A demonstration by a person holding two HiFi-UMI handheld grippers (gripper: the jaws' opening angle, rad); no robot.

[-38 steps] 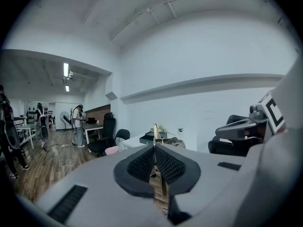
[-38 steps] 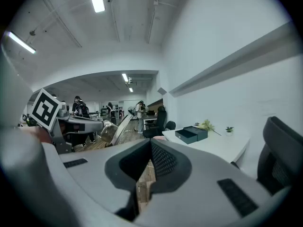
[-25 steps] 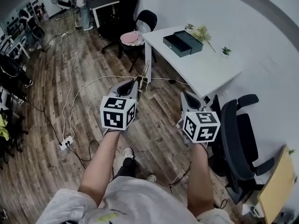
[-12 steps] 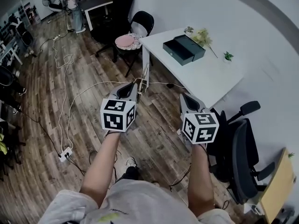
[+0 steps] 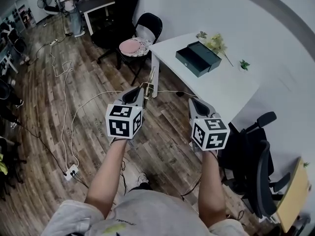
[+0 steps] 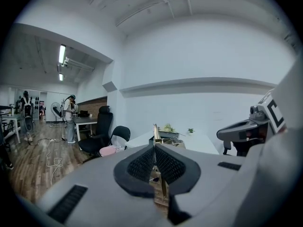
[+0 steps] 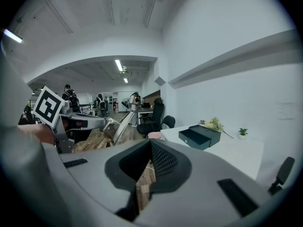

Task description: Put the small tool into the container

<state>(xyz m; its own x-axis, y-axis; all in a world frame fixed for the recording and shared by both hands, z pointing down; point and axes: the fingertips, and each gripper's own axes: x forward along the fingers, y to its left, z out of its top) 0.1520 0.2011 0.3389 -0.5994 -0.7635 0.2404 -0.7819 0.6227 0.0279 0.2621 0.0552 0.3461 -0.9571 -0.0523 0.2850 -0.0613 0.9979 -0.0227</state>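
Two grippers hang short of the white worktop (image 5: 224, 90): the left gripper (image 5: 143, 88), fingers pinching one slim brass-coloured tool (image 5: 151, 80), holds it mid-air, well apart from one dark drawer box (image 5: 198, 58); the right gripper (image 5: 195, 102), fingers pressed together, holds nothing. The carry step seems in hand, and next the tool likely needs bringing over the open drawer

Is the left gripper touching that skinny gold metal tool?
Touching. The left gripper view shows the left gripper with its jaws closed on the skinny gold metal tool, which pokes out past them.
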